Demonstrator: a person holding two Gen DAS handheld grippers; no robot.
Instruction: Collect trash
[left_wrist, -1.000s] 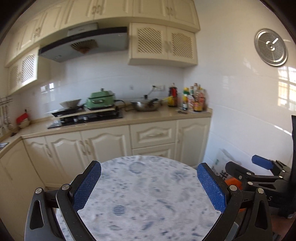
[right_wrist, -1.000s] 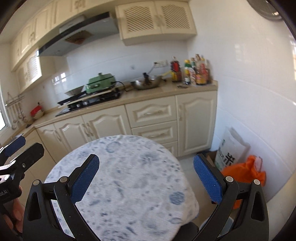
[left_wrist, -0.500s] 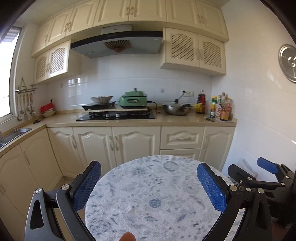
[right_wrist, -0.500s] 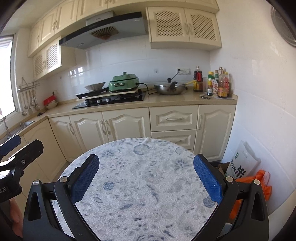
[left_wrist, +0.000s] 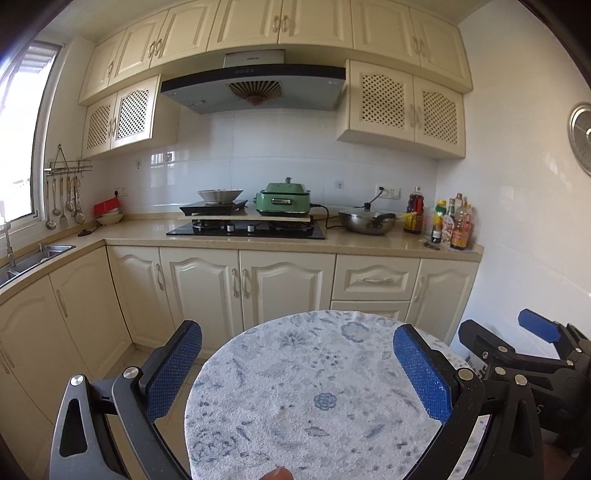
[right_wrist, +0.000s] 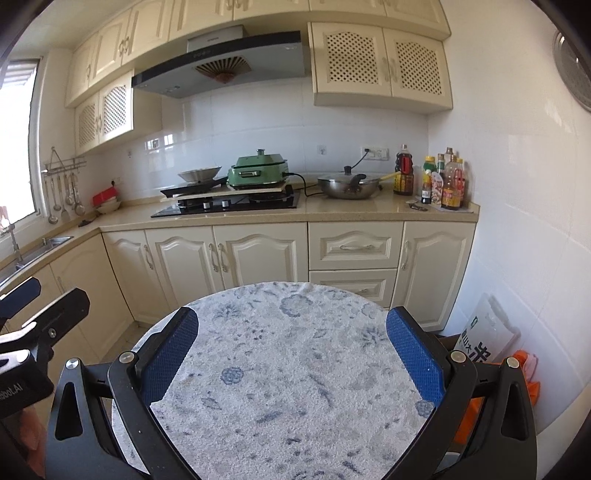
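Both grippers hover above a round table (left_wrist: 314, 398) covered in a white cloth with blue flowers, seen again as the same table (right_wrist: 295, 387) in the right wrist view. My left gripper (left_wrist: 297, 345) is open with nothing between its blue pads. My right gripper (right_wrist: 291, 330) is open and empty too; it also shows as the right gripper (left_wrist: 517, 339) at the right edge of the left wrist view. No trash shows on the cloth. An orange bag (right_wrist: 524, 373) and a white printed sack (right_wrist: 487, 334) lie on the floor by the right wall.
Cream base cabinets (left_wrist: 258, 284) run along the far wall under a beige counter with a hob (left_wrist: 245, 229), a green cooker (left_wrist: 284, 199), a steel pan (left_wrist: 365, 221) and several bottles (left_wrist: 450, 225). A sink (left_wrist: 33, 254) sits at left below a window.
Both cameras have swung left and levelled out, so the kitchen stands upright and the sink and window come into view. Both grippers stay open over the table.
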